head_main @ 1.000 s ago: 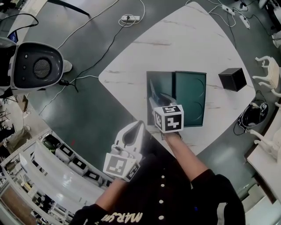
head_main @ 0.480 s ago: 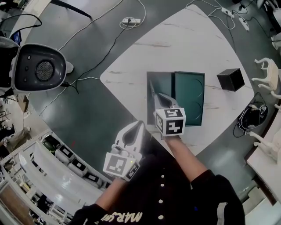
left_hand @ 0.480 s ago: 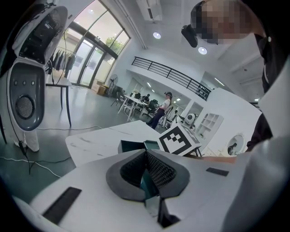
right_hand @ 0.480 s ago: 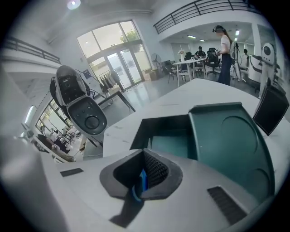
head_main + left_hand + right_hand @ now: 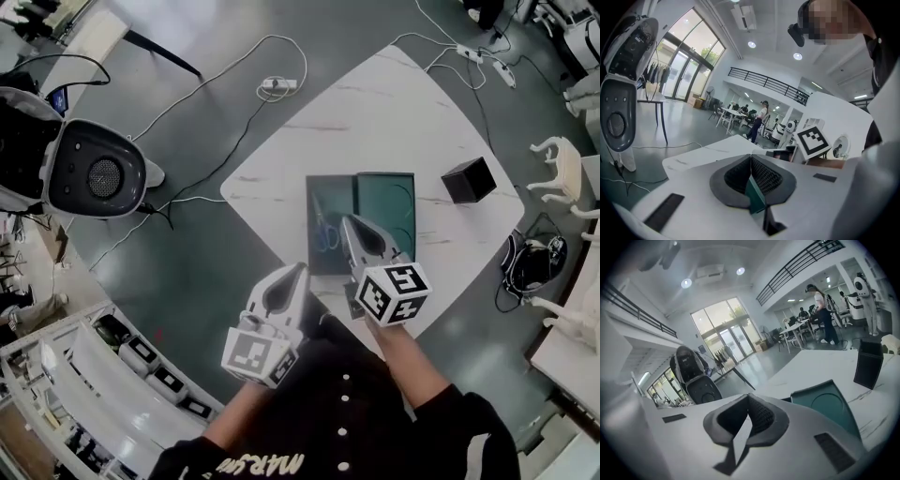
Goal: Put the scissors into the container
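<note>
White table [image 5: 394, 103] on grey floor [image 5: 202, 239] holds container [image 5: 382, 202]

One table [image 5: 394, 122], centre, bearing one open container [image 5: 380, 197], one pair of scissors [image 5: 324, 232] and one black box [image 5: 469, 180]. Two grippers, lower centre: left gripper [image 5: 300, 270], right gripper [image 5: 346, 222].

Pale lettering is carried on the dark shirt [image 5: 272, 462], below the left gripper [image 5: 300, 272] in the head view. It stands upside down; "MARS" can be read, and the letters after it are unclear. Black-and-white square marker patterns are borne by the left cube [image 5: 255, 354] and the right cube [image 5: 396, 292], with no words legible.
</note>
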